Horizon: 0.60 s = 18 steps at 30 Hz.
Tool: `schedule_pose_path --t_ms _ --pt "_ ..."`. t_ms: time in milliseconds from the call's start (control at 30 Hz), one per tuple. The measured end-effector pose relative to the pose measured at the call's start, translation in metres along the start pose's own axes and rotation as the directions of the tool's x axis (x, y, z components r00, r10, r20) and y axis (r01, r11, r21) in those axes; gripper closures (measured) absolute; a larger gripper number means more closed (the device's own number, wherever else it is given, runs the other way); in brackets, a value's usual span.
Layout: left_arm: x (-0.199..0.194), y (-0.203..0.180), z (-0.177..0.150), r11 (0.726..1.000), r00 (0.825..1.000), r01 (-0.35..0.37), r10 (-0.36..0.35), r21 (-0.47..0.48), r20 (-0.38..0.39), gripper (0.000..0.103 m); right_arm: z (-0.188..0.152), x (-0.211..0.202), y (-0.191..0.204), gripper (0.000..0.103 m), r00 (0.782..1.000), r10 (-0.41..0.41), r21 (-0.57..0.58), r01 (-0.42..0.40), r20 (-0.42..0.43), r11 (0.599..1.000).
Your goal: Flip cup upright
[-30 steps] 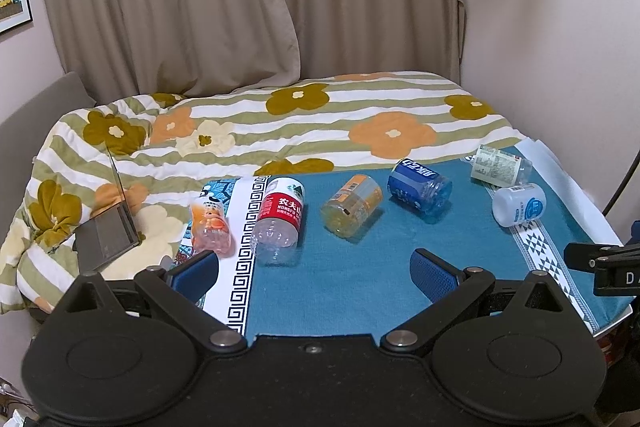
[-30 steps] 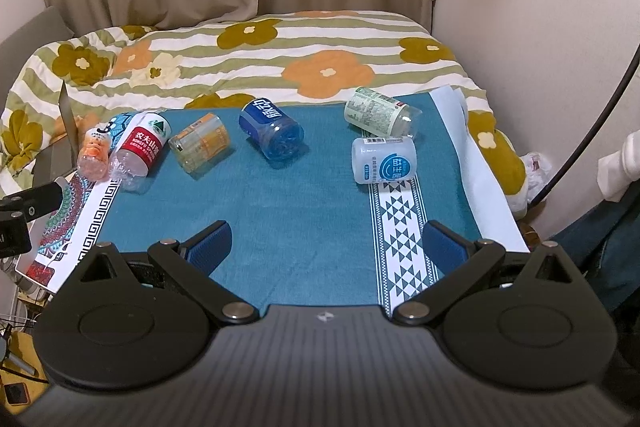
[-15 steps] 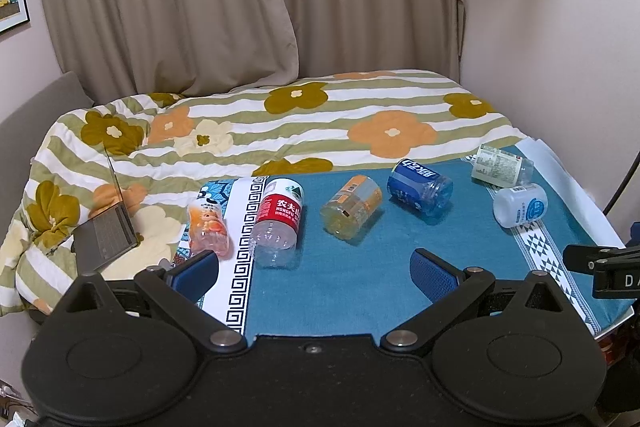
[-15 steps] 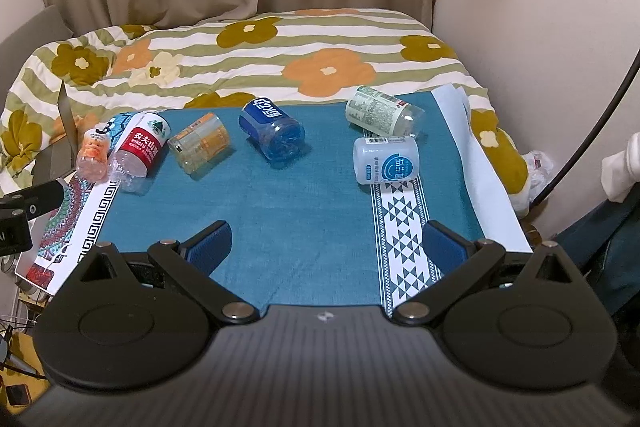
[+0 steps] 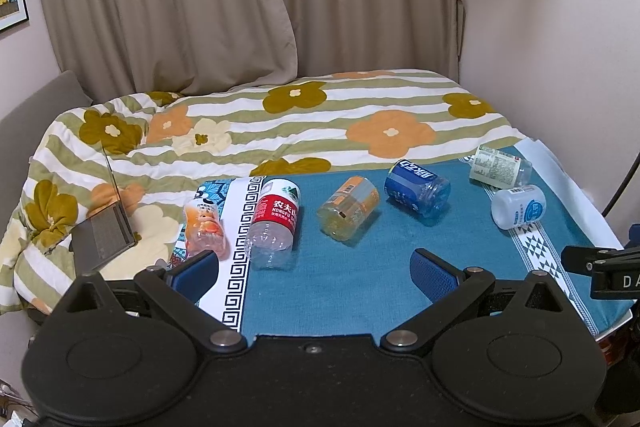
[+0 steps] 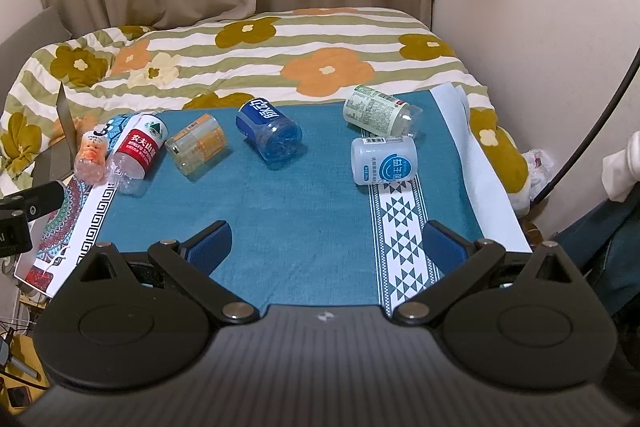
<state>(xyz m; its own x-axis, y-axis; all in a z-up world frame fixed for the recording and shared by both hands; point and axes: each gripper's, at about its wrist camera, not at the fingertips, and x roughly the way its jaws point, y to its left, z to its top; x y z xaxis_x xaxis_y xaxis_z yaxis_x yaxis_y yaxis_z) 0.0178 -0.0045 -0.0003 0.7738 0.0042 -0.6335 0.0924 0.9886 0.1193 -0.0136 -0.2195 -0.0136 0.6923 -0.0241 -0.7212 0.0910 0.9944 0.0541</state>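
Several cut-off bottle cups lie on their sides on a teal cloth: a peach one, a red-label one, an orange one, a blue one, a green-label one and a white one. My left gripper is open and empty, near the table's front, closest to the red-label cup. My right gripper is open and empty, well short of the white cup.
Behind the table is a bed with a floral striped quilt. A laptop leans at the left. Curtains and a wall stand behind and to the right. The other gripper's body shows at each view's edge.
Both views have shifted only slightly; the cups lie as before and both grippers stay open.
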Motion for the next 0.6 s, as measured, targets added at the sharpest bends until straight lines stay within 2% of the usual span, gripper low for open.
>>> schedule_pose_path --t_ms 600 --pt "0.0036 -0.0048 0.0047 1.000 1.000 0.012 -0.012 0.010 -0.006 0.000 0.0012 0.0016 -0.0016 0.000 1.000 -0.001 0.016 0.001 -0.015 1.000"
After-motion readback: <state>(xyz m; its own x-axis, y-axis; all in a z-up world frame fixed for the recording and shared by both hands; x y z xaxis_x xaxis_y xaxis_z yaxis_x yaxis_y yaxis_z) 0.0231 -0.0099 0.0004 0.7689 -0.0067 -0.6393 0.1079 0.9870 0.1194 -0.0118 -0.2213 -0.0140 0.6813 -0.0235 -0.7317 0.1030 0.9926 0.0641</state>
